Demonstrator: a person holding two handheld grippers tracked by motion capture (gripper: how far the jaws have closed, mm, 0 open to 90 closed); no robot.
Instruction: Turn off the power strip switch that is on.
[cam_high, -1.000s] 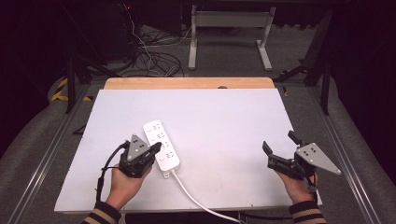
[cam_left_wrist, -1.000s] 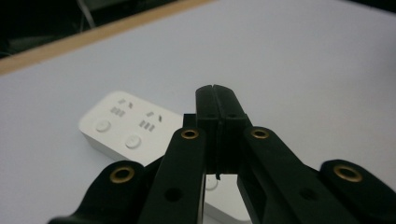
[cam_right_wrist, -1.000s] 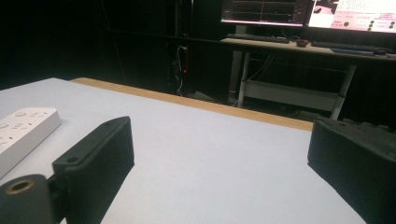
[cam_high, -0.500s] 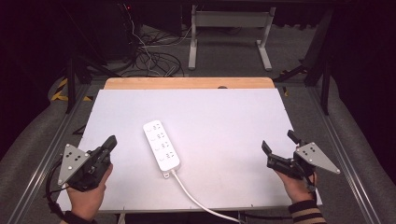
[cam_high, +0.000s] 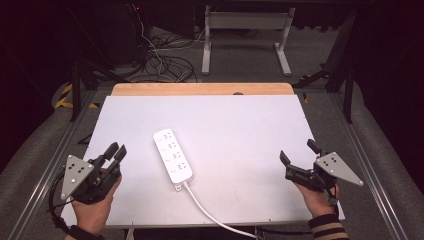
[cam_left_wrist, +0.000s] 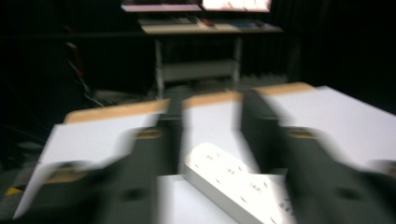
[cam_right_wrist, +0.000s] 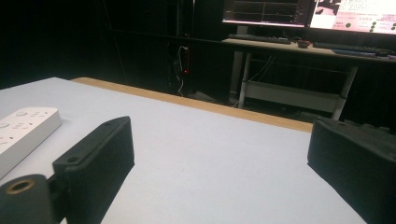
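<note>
High view: white power strip (cam_high: 173, 155) lies free mid-table (cam_high: 240, 130), its cord (cam_high: 210, 212) trailing to the near edge.
Left gripper (cam_high: 114, 152): beside the strip, clear of it; jaws just opening, nothing between, likely a release.
Right gripper (cam_high: 299, 158): wide, empty, parked well apart.

The white table top (cam_high: 240, 130) is evenly and brightly lit from above, while the floor and the room around it sink into near black. Shadows on it are soft and short. The left gripper view is heavily smeared by motion blur, with the power strip (cam_left_wrist: 233, 182) washed out. The right gripper view is sharper, its near jaws soft, and bright monitors (cam_right_wrist: 345, 14) glare at the far side.
</note>
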